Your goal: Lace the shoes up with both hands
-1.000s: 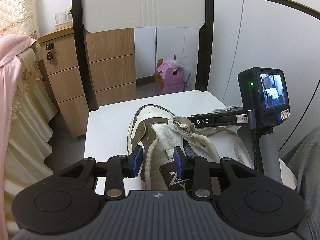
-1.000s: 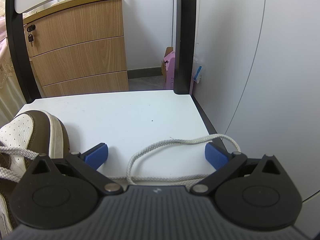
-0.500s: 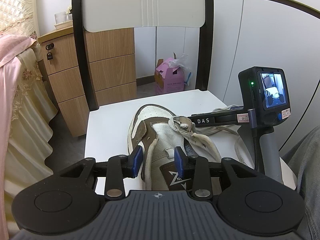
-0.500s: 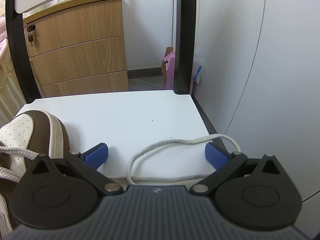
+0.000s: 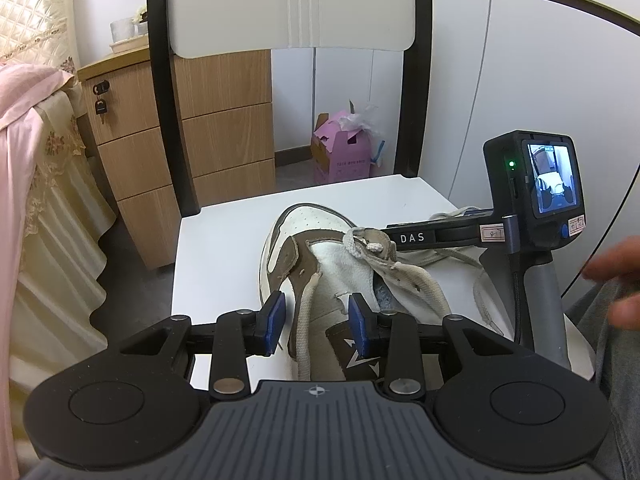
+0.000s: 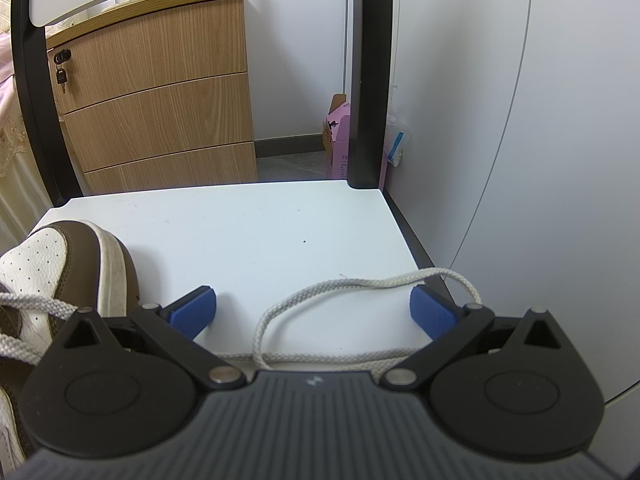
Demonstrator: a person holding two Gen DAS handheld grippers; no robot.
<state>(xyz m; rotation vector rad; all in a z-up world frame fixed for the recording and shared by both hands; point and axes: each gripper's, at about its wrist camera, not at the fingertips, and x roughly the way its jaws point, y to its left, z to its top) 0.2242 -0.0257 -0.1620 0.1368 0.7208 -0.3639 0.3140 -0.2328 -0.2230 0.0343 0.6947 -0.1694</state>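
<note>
Two tools idle: my left tool (image 5: pixel 316 322), half spread over the shoe (image 5: pixel 320 264) on the desk (image 6: pixel 256 232), pinches nothing, while my wide-spread right tool (image 6: pixel 313 312) could drag the loose lace (image 6: pixel 340 286) off-edge.

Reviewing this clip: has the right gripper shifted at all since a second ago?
No. The right gripper frames the lace loop and the chair's black post exactly as before.

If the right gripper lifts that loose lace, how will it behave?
The lace lies in a slack loop on the chair seat, so probably floppy and drooping. Its woven texture suggests decent grip. It runs toward the shoe, so pulling may tug it.
</note>
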